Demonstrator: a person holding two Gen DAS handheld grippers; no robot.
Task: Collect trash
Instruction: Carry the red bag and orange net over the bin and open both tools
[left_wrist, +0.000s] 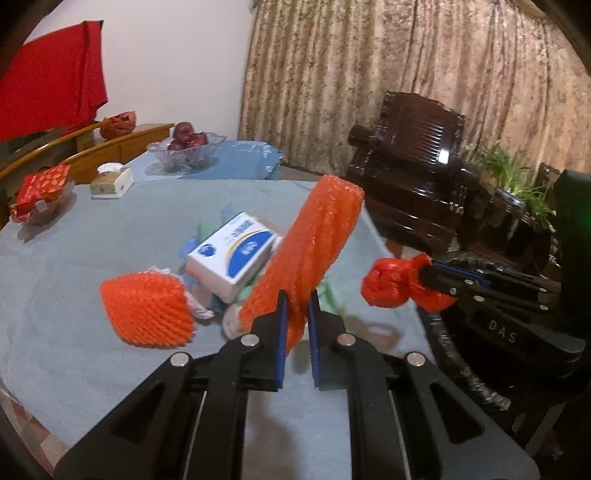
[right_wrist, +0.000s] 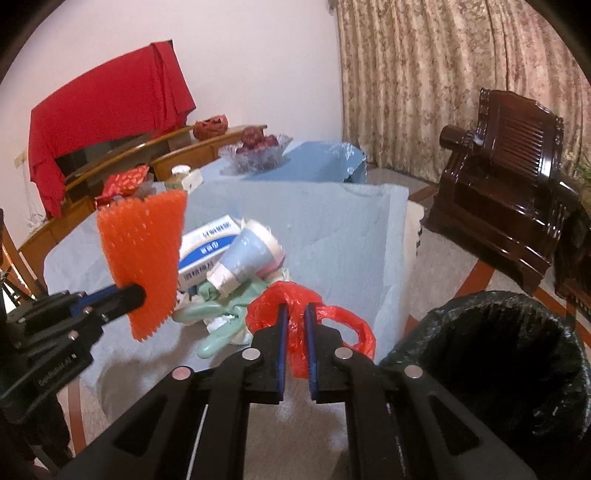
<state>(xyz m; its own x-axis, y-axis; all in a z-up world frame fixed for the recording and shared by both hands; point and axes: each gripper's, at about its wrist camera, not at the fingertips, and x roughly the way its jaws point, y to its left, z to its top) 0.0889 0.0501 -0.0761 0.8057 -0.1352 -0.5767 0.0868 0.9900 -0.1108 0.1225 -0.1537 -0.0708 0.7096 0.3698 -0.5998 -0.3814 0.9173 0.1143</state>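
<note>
**Ana:** So how much of the trash is cleared, would you say?

**Ben:** Barely started, by my reading. The left gripper (left_wrist: 295, 314) has its jaws pinching an orange foam net sleeve (left_wrist: 310, 251), held above the bench (left_wrist: 92, 236). The right gripper (right_wrist: 294, 325) has its jaws pressed onto a crumpled red plastic bag (right_wrist: 295, 299), also clear of the cloth.

**Ana:** And the bin?

**Ben:** A black-lined trash bin (right_wrist: 491, 354) stands on the floor just beside the bench, to the right of the right gripper. Its inside is too dark to tell whether anything is in it.

**Ana:** What is left on the bench?

**Ben:** A second orange foam net (left_wrist: 147, 310), a white and blue box (left_wrist: 232, 254), a blue paper cup (right_wrist: 247, 258) lying on its side, and some pale green wrapping (right_wrist: 221, 325) with white scraps under them, all in one pile near the middle.

**Ana:** So two pieces in hand, none dropped?

**Ben:** I judge so: both still need carrying over the bin and releasing, then the pile needs several more trips.
</note>
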